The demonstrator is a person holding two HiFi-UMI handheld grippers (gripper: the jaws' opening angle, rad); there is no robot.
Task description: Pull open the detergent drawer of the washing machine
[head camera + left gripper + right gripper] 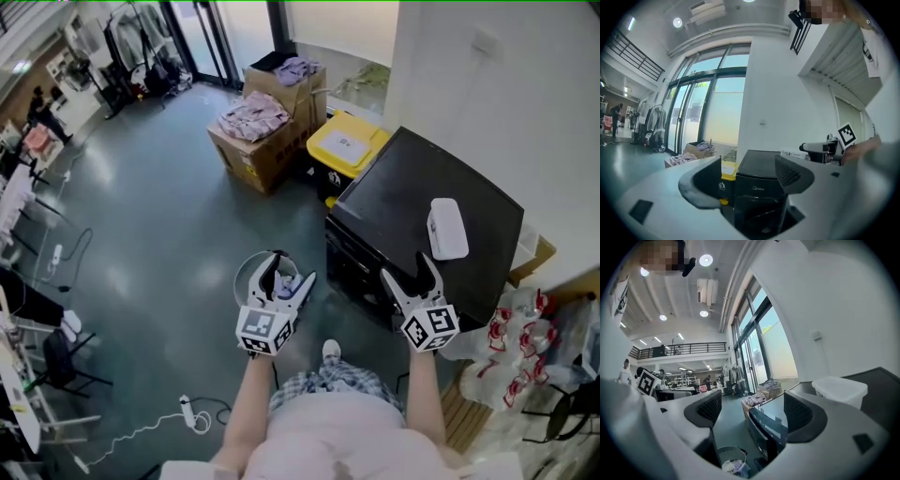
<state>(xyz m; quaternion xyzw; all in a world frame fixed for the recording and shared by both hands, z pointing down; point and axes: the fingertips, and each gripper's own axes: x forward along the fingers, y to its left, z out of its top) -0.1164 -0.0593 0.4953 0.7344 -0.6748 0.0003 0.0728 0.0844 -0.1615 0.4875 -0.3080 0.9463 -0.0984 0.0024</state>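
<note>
The black washing machine (427,202) stands to the right, its dark front (356,267) facing the open floor. I cannot make out the detergent drawer on that front. In the left gripper view the machine (757,185) lies straight ahead with its logo between the jaws. My left gripper (278,274) is open and empty, left of the machine over a round basket. My right gripper (412,272) is open and empty above the machine's front top edge (773,420). Both grippers (750,176) (752,411) are clear of the machine.
A white plastic box (447,228) lies on the machine's lid. A yellow-lidded bin (347,142) and cardboard boxes of clothes (253,131) stand behind it. A laundry basket (731,462) sits on the floor. Plastic bags (525,347) are piled at the right, and a power strip (187,412) lies near the person's feet.
</note>
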